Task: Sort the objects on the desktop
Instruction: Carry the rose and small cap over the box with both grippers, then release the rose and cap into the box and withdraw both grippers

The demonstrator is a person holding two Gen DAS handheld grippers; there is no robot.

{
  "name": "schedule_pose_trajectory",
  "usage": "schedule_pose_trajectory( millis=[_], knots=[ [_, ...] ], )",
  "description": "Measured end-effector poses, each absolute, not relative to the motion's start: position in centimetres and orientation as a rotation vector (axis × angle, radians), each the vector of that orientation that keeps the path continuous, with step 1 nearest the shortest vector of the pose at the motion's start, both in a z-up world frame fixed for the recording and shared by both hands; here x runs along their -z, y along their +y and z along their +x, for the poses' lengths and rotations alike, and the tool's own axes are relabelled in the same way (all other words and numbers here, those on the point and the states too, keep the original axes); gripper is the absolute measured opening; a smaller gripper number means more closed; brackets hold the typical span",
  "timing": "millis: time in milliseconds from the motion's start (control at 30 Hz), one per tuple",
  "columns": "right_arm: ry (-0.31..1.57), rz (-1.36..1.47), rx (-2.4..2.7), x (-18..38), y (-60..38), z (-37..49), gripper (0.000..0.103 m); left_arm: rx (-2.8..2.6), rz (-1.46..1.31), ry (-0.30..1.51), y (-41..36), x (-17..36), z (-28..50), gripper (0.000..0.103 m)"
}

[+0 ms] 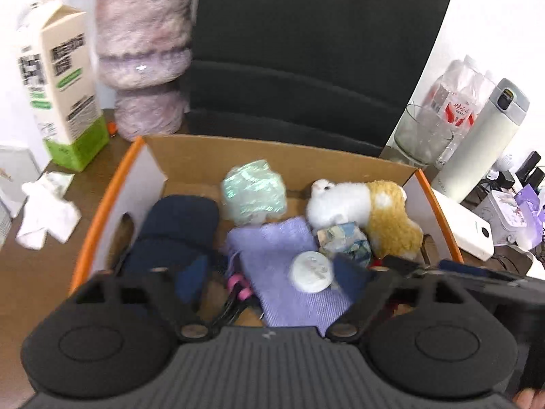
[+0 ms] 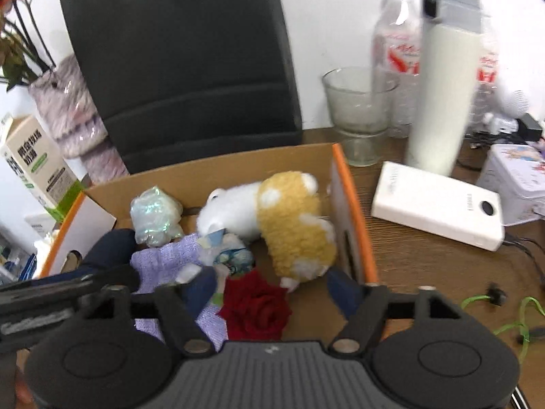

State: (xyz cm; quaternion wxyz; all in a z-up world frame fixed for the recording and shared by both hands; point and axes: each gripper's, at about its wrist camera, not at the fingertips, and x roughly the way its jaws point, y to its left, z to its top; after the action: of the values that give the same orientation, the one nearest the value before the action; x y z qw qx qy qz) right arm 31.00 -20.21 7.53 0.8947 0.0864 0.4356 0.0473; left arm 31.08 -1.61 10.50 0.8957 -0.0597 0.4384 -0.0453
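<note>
Both tools hang above the near edge of one open cardboard box [image 1: 211,156] with orange rims, which stands on the brown tabletop [image 2: 425,259]. The left tool [image 1: 272,272] has its jaws spread wide with nothing between the blue pads. The right tool [image 2: 272,286] is likewise spread, holding nothing.

Inside the box, nearest first:
- one red rose [image 2: 255,310], below the right tool;
- one round white disc [image 1: 310,272], lying on one lilac cloth [image 1: 272,252];
- one pink-and-black item [image 1: 238,289] beside the cloth, too blurred to identify;
- one dark blue fabric item [image 1: 177,228] at the left side;
- one crumpled blue-and-white wrapper [image 1: 344,242];
- one white and yellow plush toy [image 2: 286,218] against the right wall;
- one iridescent pale green bundle [image 1: 253,192] near the far wall.

Outside the box, left side: one crumpled white tissue [image 1: 47,214], one green and cream carton [image 1: 64,92] standing upright, one lilac-wrapped vase [image 1: 143,44].

Right side: one white power bank [image 2: 439,204] lying flat just beside the box, one clear glass [image 2: 357,112], one white flask [image 2: 442,95] upright, plastic bottles [image 2: 391,51] behind it, their count unclear, and one tin [image 2: 517,180].

One black chair back [image 2: 180,58] stands behind the box.
</note>
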Motion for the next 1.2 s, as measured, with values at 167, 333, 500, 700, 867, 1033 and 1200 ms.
schedule_pose_trajectory(
  millis=[167,333,500,700,867,1033,1200],
  knots=[
    [0.892,0.164,-0.118,-9.6,-20.2,28.2,0.081,0.091,-0.079,0.873,-1.5,-12.8,27.5,0.102],
    [0.84,0.132,-0.139,-11.6,-20.0,24.2,0.084,0.082,-0.033,0.832,-1.7,-14.5,23.1,0.103],
    [0.78,0.111,-0.158,-12.8,-20.3,18.9,0.085,0.072,-0.027,0.793,-1.8,-14.8,17.7,0.103],
    [0.64,0.045,-0.177,-11.9,-21.0,8.3,0.086,0.087,-0.025,0.657,-2.2,-13.1,7.4,0.103],
    [0.627,0.072,-0.166,-8.9,-22.4,0.2,0.086,0.123,-0.014,0.623,-3.2,-10.3,-0.2,0.103],
    [0.628,0.112,-0.157,-6.4,-23.2,-6.0,0.086,0.129,-0.055,0.588,-3.2,-7.9,-6.3,0.103],
    [0.621,0.143,-0.201,-3.6,-23.6,-10.6,0.086,0.13,-0.009,0.486,-3.4,-6.4,-10.9,0.103]
  ],
)
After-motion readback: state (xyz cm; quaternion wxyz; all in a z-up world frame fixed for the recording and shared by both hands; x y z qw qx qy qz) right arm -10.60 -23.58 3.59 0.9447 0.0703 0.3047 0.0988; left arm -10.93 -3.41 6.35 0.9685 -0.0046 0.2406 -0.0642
